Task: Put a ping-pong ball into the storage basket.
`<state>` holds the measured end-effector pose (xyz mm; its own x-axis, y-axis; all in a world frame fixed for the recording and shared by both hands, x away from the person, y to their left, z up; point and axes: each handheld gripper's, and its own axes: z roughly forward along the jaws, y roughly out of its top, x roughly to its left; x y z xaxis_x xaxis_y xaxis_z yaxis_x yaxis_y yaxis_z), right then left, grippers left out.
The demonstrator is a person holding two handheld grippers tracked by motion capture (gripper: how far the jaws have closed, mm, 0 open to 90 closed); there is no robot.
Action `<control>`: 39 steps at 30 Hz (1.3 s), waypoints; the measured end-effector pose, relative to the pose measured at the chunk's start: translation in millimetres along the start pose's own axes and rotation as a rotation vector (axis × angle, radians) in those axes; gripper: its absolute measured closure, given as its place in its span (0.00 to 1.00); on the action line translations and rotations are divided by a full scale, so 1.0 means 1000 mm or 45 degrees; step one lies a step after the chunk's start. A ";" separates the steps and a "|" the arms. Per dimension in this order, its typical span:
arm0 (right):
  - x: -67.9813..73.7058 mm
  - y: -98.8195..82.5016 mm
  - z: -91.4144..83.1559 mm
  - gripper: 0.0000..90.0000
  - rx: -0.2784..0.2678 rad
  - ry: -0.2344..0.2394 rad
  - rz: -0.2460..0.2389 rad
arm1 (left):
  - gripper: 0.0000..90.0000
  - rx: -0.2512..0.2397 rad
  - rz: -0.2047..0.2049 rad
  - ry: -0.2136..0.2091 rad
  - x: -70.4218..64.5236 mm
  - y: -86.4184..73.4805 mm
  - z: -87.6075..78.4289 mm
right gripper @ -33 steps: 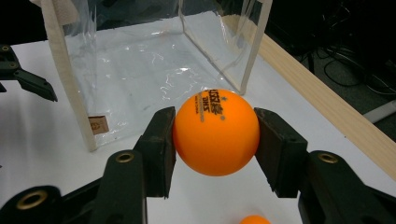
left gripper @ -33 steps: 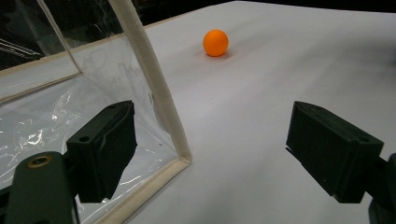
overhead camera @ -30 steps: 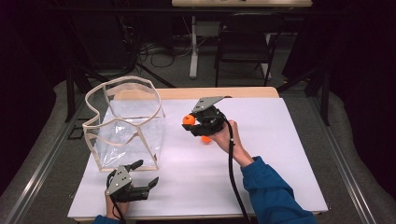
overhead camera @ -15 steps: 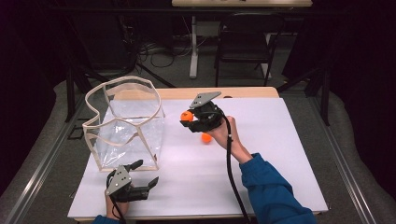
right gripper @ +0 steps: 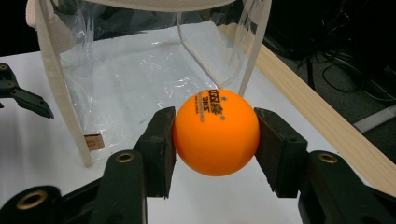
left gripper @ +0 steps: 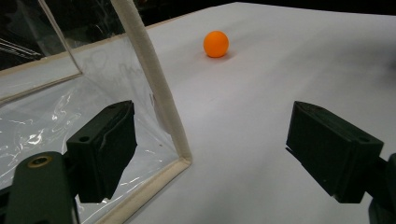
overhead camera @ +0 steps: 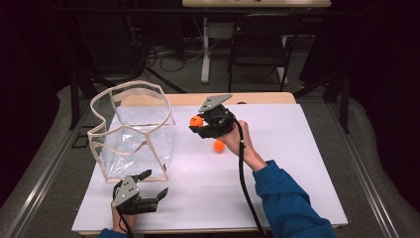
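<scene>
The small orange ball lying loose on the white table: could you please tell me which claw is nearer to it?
Right. The right claw hovers just above and beside the loose orange ball, gripping another ball. The left claw sits open far off at the table's near edge.

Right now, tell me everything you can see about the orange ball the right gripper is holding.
The orange ball is a smooth, matte sphere like a table-tennis ball, with dark printed lettering on top. It is clamped on two opposite sides by the black fingers of the right gripper, held above the white table beside the clear bag, touching nothing else. A second orange ball lies on the table below.
</scene>
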<state>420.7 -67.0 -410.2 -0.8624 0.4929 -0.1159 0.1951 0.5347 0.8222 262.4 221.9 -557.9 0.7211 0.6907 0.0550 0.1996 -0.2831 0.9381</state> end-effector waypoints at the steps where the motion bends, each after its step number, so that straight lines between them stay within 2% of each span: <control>1: 0.000 0.001 0.000 0.57 -0.004 0.000 0.002 | 0.18 -0.003 0.002 0.000 0.000 0.000 0.000; 13: 0.002 0.008 0.002 0.57 -0.002 0.007 0.002 | 0.18 -0.001 0.008 0.001 -0.001 0.001 0.000; 29: 0.004 0.027 0.007 0.57 -0.007 0.013 -0.016 | 0.18 0.000 0.014 -0.006 -0.001 0.001 0.000; 39: 0.003 0.029 0.011 0.57 -0.004 0.012 -0.014 | 0.18 -0.004 0.011 -0.001 -0.001 0.001 0.000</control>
<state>428.7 -42.5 -393.4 -0.8688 0.4804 -0.1195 0.1843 0.5379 0.8226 261.7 220.7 -557.3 0.7234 0.6876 0.0631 0.1910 -0.2870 0.9387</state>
